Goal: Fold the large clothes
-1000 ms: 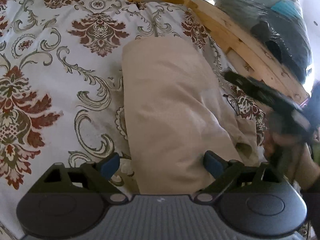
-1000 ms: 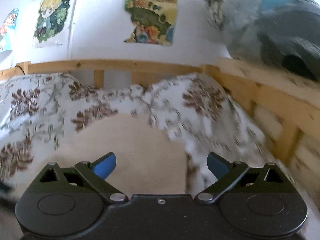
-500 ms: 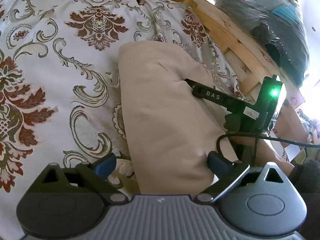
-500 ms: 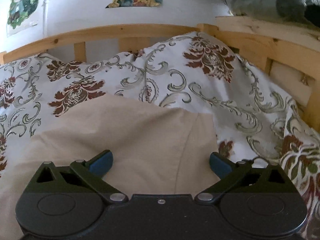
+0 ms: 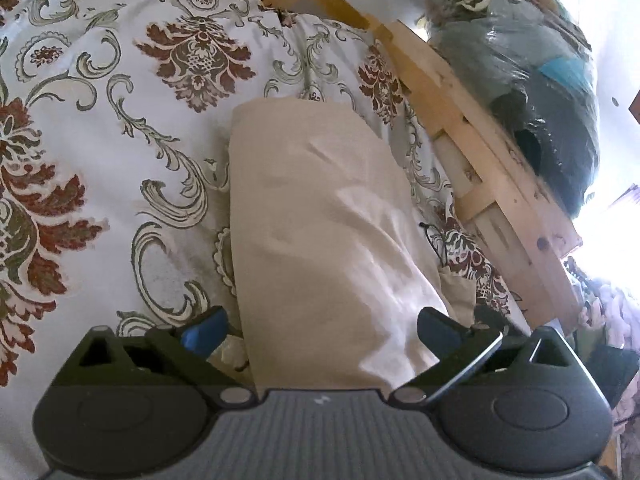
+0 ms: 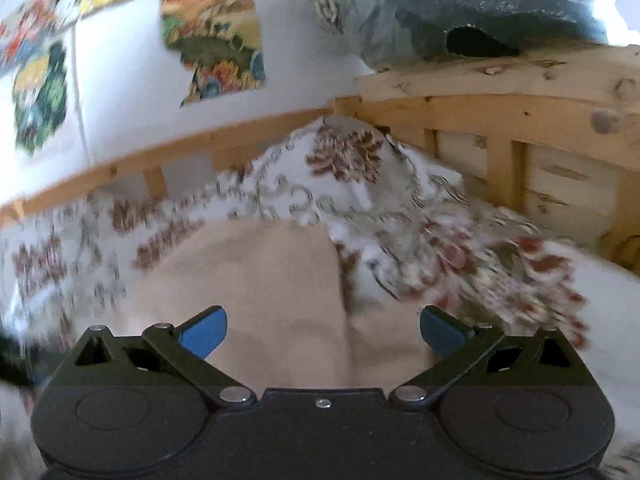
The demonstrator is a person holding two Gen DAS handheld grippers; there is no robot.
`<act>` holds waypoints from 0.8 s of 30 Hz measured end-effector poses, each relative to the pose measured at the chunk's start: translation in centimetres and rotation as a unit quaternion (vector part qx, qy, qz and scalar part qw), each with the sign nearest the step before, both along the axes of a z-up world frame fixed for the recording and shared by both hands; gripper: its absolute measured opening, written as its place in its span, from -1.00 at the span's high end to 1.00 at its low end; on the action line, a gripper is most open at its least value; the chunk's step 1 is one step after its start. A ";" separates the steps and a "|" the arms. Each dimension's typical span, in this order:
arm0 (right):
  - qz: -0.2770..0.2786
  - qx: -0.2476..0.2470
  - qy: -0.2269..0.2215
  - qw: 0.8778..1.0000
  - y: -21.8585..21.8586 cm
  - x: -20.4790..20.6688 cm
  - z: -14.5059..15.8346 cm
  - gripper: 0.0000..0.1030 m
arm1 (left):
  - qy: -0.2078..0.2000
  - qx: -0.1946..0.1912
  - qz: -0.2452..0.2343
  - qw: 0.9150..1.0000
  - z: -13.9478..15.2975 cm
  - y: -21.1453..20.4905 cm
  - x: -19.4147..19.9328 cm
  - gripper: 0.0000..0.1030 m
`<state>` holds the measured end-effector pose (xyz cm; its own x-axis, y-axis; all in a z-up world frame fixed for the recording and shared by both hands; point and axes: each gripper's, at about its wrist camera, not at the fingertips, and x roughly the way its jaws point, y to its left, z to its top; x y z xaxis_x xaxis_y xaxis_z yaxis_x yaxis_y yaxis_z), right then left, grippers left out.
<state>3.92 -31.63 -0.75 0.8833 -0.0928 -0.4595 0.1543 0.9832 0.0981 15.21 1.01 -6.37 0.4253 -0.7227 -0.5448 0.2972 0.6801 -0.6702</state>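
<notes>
Plainly a folded beige garment (image 5: 320, 216), lying on the bed's patterned cover (image 5: 100, 128) toward the side nearest the wooden rail (image 5: 492, 184), its long axis running away from both tongs toward the far corner where the two rails meet. Left tongs (image 5: 319, 332) spread wide and released, straddling the garment's near end, blue pads standing off either side of the cloth with nothing pressed. Right tongs (image 6: 323, 330) likewise released, gripping nothing, hanging over the same near end, more toward the garment's rail-side edge; view blurred, so exact clearance hard to tell. Left tongs probably squarer to the long axis and better centred, hence likelier to lead. Next fold, as a guess, across that axis, near end carried toward the far end.
</notes>
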 end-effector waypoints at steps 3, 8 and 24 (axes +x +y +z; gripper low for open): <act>0.006 0.012 0.035 0.999 -1.2 -0.9 -1.3 -0.99 | 0.006 0.007 -0.008 1.000 -0.4 -0.4 0.1 -0.98; -0.030 0.099 0.060 0.993 -4.1 0.0 -3.1 -0.98 | 0.004 0.003 -0.014 1.000 -0.8 -0.5 0.1 -0.99; 0.010 0.113 0.058 0.992 -4.2 2.6 -5.6 -0.70 | 0.017 -0.005 -0.032 0.999 -1.0 -1.3 1.3 -0.99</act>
